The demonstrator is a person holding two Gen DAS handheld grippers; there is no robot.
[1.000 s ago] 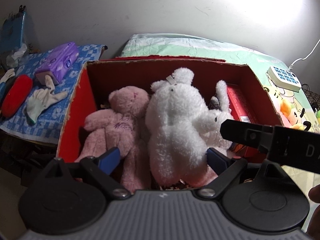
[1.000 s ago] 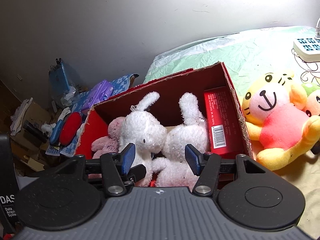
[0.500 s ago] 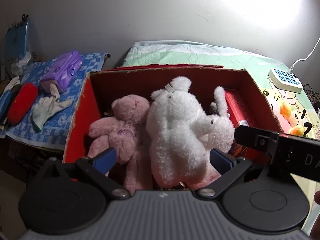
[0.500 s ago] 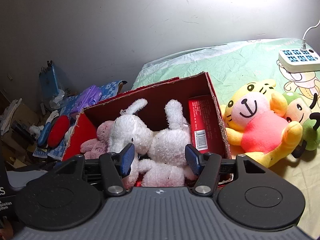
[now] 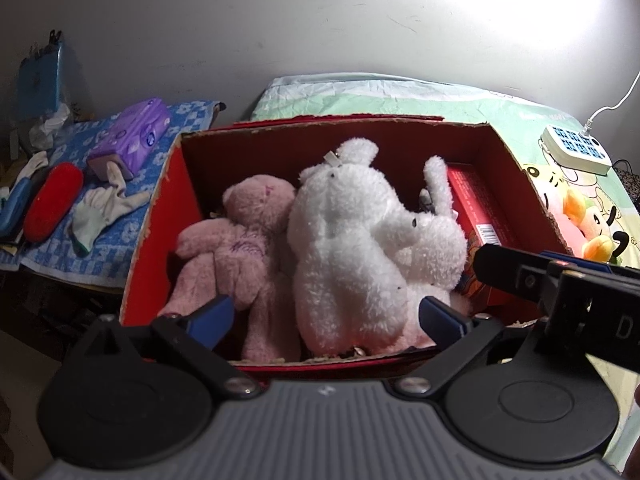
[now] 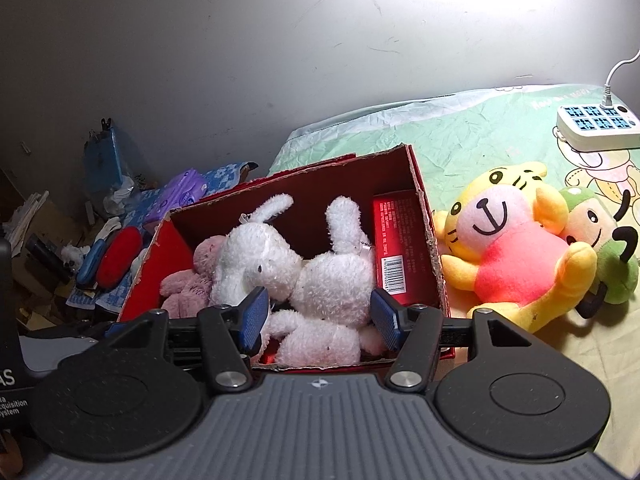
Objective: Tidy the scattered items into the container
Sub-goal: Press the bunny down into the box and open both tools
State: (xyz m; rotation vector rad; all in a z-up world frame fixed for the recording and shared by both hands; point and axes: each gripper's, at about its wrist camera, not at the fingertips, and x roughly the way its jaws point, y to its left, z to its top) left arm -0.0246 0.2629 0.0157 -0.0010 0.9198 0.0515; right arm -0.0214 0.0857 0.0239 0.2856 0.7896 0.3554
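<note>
Lying just right of the red cardboard box (image 6: 434, 256), the yellow tiger plush in a pink shirt (image 6: 516, 256) awaits collection; the right gripper (image 6: 320, 320), fingers spread wide and empty, should probably pinch its torso, while the left gripper (image 5: 326, 318), equally wide and empty, hovers before the box.

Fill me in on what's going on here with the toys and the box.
A person is tidying plush toys into a red cardboard box. A pink bear and white plush toys already lie inside. Both the left hand-held gripper and the right hand-held gripper are open and empty. A yellow tiger plush and a green plush remain outside on the bed.
</note>
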